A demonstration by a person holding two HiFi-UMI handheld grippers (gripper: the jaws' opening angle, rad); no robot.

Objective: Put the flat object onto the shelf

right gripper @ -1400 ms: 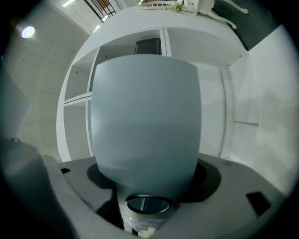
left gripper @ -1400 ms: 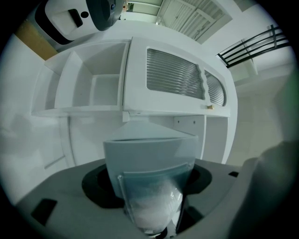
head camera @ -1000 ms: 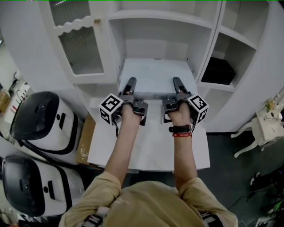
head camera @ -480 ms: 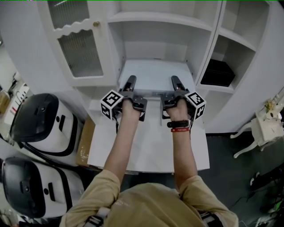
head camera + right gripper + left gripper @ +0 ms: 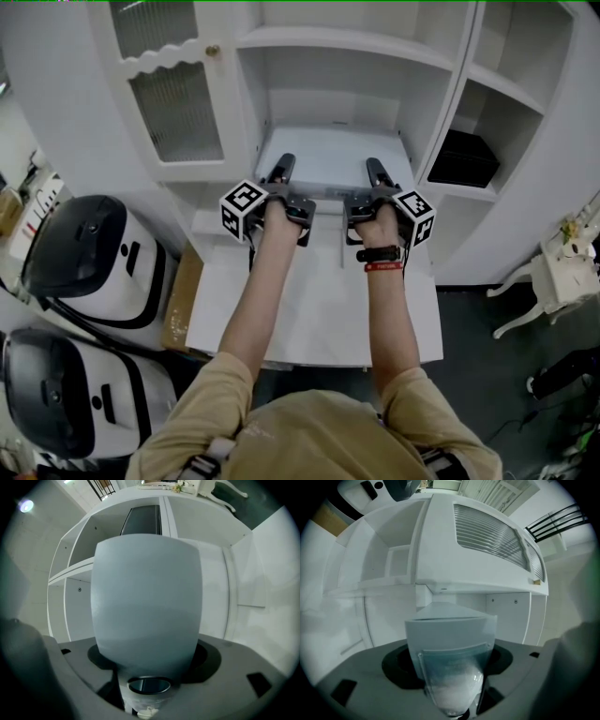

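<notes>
The flat object (image 5: pixel 328 157), a pale, smooth-faced slab, lies mostly inside the open middle compartment of the shelf (image 5: pixel 337 37), its far edge near the back wall and its near edge at the compartment's front edge. Whether it already rests fully on the compartment floor cannot be told. The left gripper (image 5: pixel 284 165) clamps the near edge towards the left corner and the right gripper (image 5: pixel 373 167) clamps it towards the right corner; in each gripper view the slab fills the space between the jaws. It looks stiff, since it shows no sag between the two grips, and probably light. Its slick faces could slide in the pads, so two well-spaced holds on the near edge seem the sound choice
</notes>
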